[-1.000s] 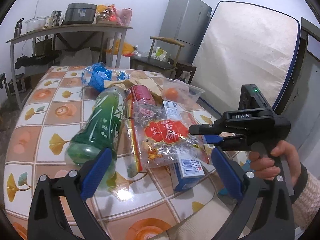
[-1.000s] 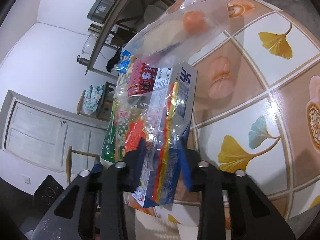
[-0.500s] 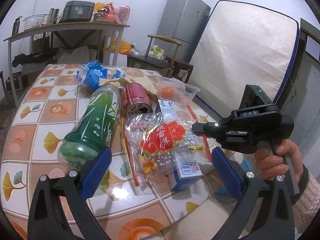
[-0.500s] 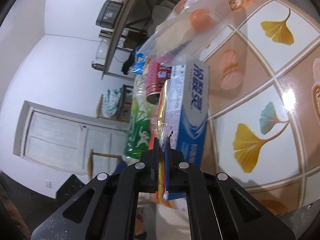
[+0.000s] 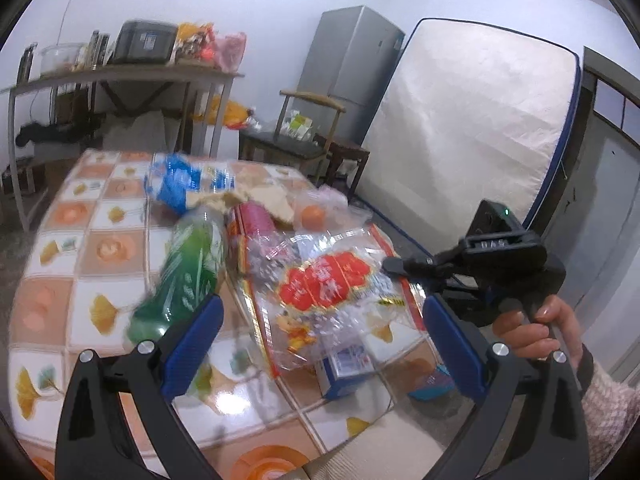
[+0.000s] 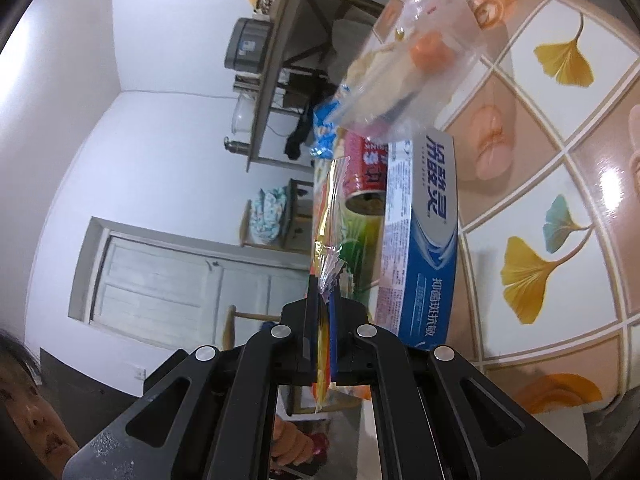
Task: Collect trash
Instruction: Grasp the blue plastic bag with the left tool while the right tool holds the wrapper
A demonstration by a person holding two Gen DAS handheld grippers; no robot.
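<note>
A clear snack wrapper with a red label (image 5: 324, 292) is lifted off the tiled table (image 5: 96, 248). My right gripper (image 6: 325, 300) is shut on the wrapper's edge (image 6: 329, 240); it shows from the side in the left wrist view (image 5: 394, 266). My left gripper (image 5: 320, 340) is open and empty, low in front of the wrapper. A green bottle (image 5: 184, 272), a red can (image 5: 258, 220), a blue toothpaste box (image 6: 424, 240) and a clear bag with an orange piece (image 6: 416, 48) lie on the table.
A blue wrapper (image 5: 176, 180) lies at the table's far side. Behind stand a shelf table with clutter (image 5: 120, 76), a chair (image 5: 308, 132), a grey fridge (image 5: 352, 56) and a leaning mattress (image 5: 472, 120). The table's near edge (image 5: 360, 432) is close.
My right gripper closed on the wrapper's edge and raised it off the toothpaste box. My left gripper drew back and tilted slightly, staying open.
</note>
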